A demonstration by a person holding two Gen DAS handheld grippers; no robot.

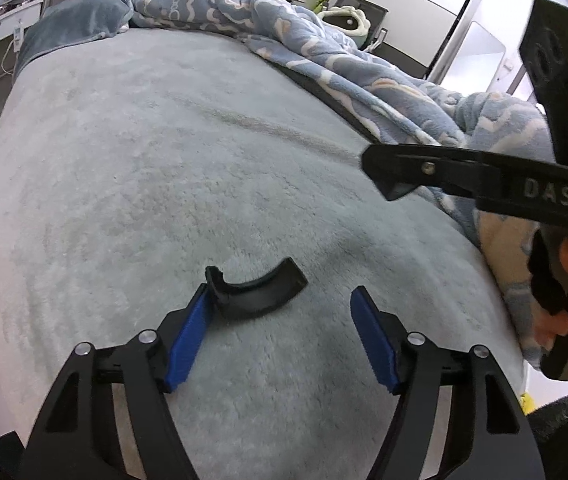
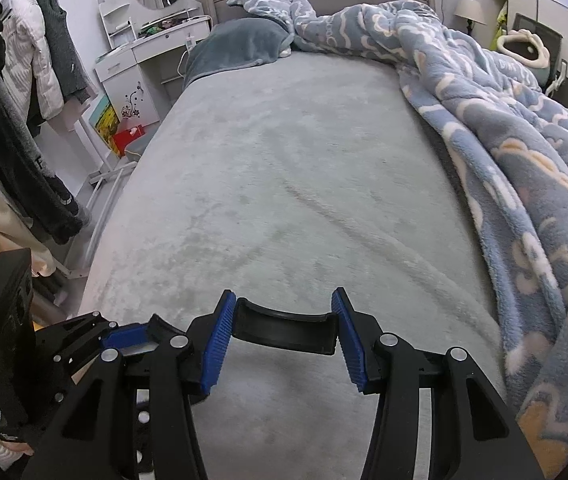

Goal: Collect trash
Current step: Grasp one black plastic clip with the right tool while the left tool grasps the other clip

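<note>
In the right wrist view, the right tongs (image 2: 284, 334) pinched a curved black plastic piece (image 2: 284, 330) end to end between their blue pads, low in the centre of the frame above the pale grey fleece bed cover (image 2: 284, 184). In the left wrist view, the left tongs (image 1: 278, 334) stood spread; a second curved black plastic fragment (image 1: 254, 292) lay against the left blue pad only, the right pad well apart from it. Whether that fragment rested on the bed cover or was lightly carried could not be told.

The step in hand looked like securing the second fragment. Doing it well would mean centring it between the pads and closing squarely across its ends, so the curved shape could not twist out. The blue cloud-patterned blanket (image 2: 524, 152) at right should stay clear of the tongs.
</note>
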